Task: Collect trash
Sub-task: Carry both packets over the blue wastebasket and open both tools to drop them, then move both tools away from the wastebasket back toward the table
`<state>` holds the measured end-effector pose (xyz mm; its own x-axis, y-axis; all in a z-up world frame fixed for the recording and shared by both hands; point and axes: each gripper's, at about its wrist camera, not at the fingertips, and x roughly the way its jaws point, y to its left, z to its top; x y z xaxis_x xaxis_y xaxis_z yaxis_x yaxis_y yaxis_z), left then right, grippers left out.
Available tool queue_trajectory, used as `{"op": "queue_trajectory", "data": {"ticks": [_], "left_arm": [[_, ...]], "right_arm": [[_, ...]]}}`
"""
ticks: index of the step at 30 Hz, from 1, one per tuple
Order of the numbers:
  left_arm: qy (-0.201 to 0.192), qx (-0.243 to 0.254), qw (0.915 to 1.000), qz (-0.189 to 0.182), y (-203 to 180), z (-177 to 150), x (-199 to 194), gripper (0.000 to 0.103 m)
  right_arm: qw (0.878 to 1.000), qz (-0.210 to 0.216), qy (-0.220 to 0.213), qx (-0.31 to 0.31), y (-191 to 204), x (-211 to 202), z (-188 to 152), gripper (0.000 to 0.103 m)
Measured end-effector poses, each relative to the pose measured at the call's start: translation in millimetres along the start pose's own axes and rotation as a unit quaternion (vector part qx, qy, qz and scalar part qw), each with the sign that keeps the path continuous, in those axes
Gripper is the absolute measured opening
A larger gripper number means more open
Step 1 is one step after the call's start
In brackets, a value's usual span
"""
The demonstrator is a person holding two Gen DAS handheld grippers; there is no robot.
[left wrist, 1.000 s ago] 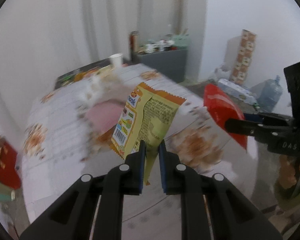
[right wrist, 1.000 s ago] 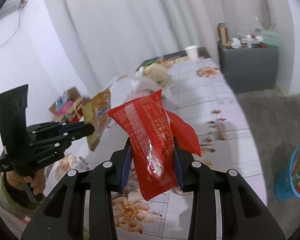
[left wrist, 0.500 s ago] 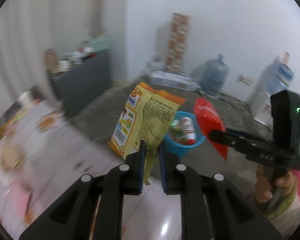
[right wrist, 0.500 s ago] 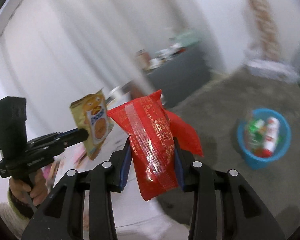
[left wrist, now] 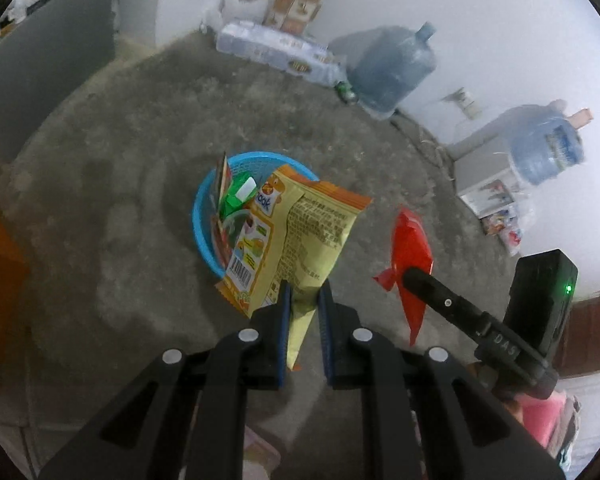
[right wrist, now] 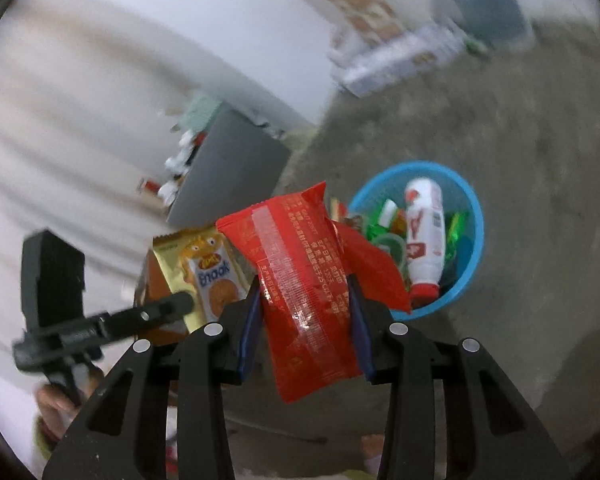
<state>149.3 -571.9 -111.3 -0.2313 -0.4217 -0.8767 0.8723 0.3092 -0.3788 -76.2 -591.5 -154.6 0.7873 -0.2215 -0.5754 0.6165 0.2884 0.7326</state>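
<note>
both grippers (left wrist: 302, 294) (right wrist: 306, 300) tilted down over basket (left wrist: 204, 216)

The yellow snack wrapper (right wrist: 210, 276) carried a brand word that read roughly "Snack" in blue on a white panel above a biscuit picture (first letters blurred). On its back face (left wrist: 300, 236) the letters "ook", a barcode and a block of fine print showed; the print was too small to read. The right gripper's body (left wrist: 504, 340) bore "DAS". The red wrapper (right wrist: 308, 288) carried lines of small pale characters, illegible. The white bottle (right wrist: 422, 240) had a red mark and a printed code, unreadable.
</note>
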Motion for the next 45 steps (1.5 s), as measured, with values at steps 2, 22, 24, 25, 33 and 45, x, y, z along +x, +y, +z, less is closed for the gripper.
{"op": "queue_trajectory", "data": {"ticks": [2,22,24,25,33,45], "left_arm": [[0.016,-0.014,0.9997,-0.014,-0.6,15.4,31.9,0.013],[0.003,-0.065,0.9976,0.026,12.1,55.3,104.9,0.06],[0.0,-0.071,0.9972,0.02,12.9,55.0,92.6,0.06],[-0.003,-0.072,0.9972,0.019,12.9,54.9,86.3,0.061],[-0.069,-0.051,0.9962,0.009,13.2,24.5,-34.7,0.064],[-0.226,-0.098,0.9646,0.094,66.0,-155.9,-265.5,0.074]], "right_arm": [[0.999,0.001,0.01,0.032,-20.7,16.1,10.5,0.039],[0.993,-0.07,-0.008,0.096,-73.0,51.4,38.0,0.047],[0.993,-0.074,-0.021,0.09,-68.6,40.9,37.2,0.051],[0.993,-0.075,-0.026,0.087,-67.7,38.4,37.6,0.052],[0.994,-0.066,-0.067,0.059,-34.7,-13.1,20.6,0.063],[0.996,-0.01,-0.05,-0.071,80.5,-78.6,-14.6,0.078]]}}
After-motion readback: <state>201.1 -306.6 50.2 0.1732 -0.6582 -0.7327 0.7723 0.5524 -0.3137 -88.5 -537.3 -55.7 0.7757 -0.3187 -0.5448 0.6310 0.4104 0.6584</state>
